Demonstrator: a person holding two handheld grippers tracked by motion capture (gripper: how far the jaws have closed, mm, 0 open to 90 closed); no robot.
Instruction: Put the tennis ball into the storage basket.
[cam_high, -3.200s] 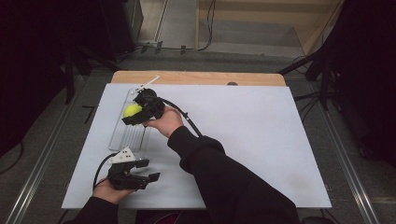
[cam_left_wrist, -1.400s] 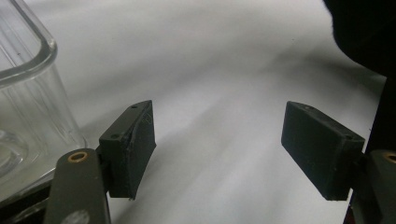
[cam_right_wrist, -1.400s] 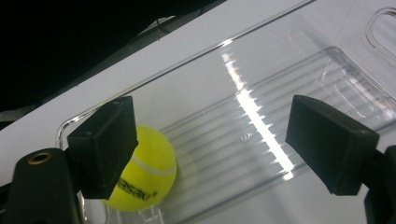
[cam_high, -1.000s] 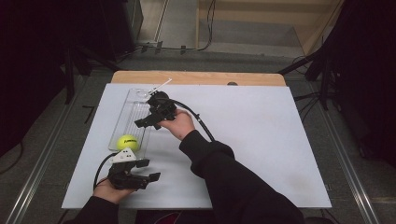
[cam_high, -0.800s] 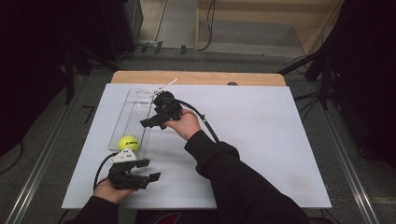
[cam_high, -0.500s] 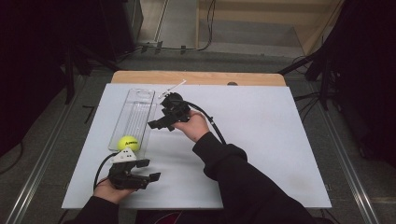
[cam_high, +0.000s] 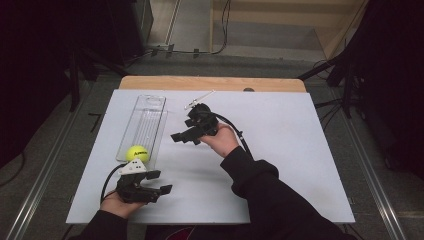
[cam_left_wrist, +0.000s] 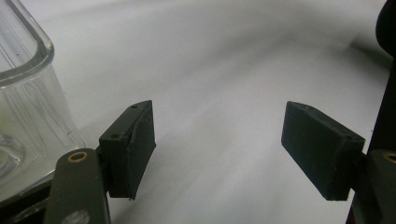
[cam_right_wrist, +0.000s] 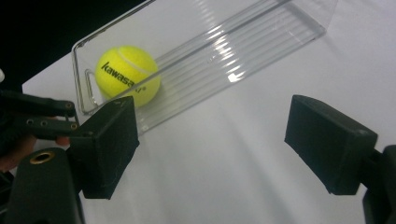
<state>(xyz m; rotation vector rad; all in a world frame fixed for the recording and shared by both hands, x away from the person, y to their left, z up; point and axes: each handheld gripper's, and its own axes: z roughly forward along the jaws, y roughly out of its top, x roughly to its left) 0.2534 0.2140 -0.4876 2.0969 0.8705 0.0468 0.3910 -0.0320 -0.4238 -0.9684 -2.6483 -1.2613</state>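
Observation:
A yellow tennis ball (cam_high: 136, 152) lies at the near end of a long clear plastic tray (cam_high: 145, 112) on the left of the white table. In the right gripper view the ball (cam_right_wrist: 128, 74) rests against the tray's (cam_right_wrist: 252, 44) end wall. My right gripper (cam_high: 184, 137) hovers to the right of the tray, jaws pointing left toward it, open and empty (cam_right_wrist: 210, 144). My left gripper (cam_high: 161, 181) rests near the front edge just below the ball, open with nothing between its pads (cam_left_wrist: 217, 149). The tray's corner (cam_left_wrist: 28, 93) stands beside its left jaw.
A white sheet (cam_high: 285, 150) covers the table, with a wooden strip (cam_high: 210, 83) along the far edge. The person's dark sleeve (cam_high: 270, 200) crosses the near middle. Dark stands and cables lie on the floor beyond the table.
The right gripper earlier held the ball over the tray. The ball now lies at the tray's near end, and the right gripper has drawn away to the right with empty jaws. The left gripper has kept still.

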